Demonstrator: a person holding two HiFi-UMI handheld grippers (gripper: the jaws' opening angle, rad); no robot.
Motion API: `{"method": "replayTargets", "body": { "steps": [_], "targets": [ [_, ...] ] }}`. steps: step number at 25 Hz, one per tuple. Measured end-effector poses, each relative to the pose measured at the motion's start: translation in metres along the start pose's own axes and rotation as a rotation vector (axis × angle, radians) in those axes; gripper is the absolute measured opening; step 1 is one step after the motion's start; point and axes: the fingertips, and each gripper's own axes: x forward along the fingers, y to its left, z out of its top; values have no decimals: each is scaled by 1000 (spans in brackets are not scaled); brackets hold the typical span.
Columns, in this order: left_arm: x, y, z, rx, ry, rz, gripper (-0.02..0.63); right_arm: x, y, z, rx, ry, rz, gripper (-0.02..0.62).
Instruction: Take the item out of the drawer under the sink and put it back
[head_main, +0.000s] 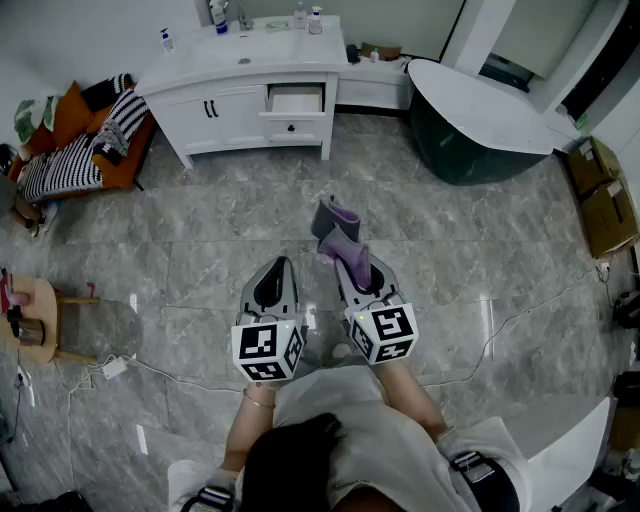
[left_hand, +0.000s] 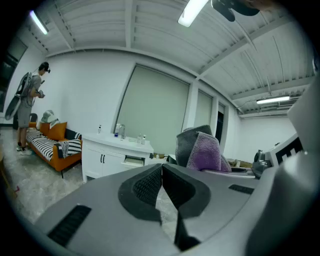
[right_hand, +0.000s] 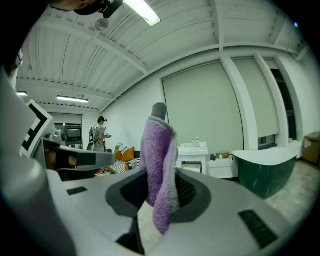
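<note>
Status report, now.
Left gripper shut, empty. Right gripper shut on purple cloth. Drawer open, far ahead. Nothing seen blocking.

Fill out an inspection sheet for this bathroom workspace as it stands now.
Surface: grey marble floor; white vanity ahead.
Job's things: vanity drawer stands open; purple-grey towel is held well short of it.
Clutter: bottles on the vanity top; cardboard boxes at right; wooden stool at left.
Grippers: left gripper jaws together, empty; right gripper jaws shut on the towel.
Cables: white cable and power strip on the floor.
Surroundings: dark bathtub, orange sofa, second person by the sofa.
</note>
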Motion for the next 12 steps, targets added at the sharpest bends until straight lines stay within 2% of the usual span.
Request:
{"method": "replayTargets", "body": {
  "steps": [4,12],
  "targets": [
    [1,-1,-3,8,8,-1,8,0,3,1,-43,4,-5,106],
    [7,-4,-5,25,15,2,8,5,4,-5,-25,27,-11,107]
  ]
}}
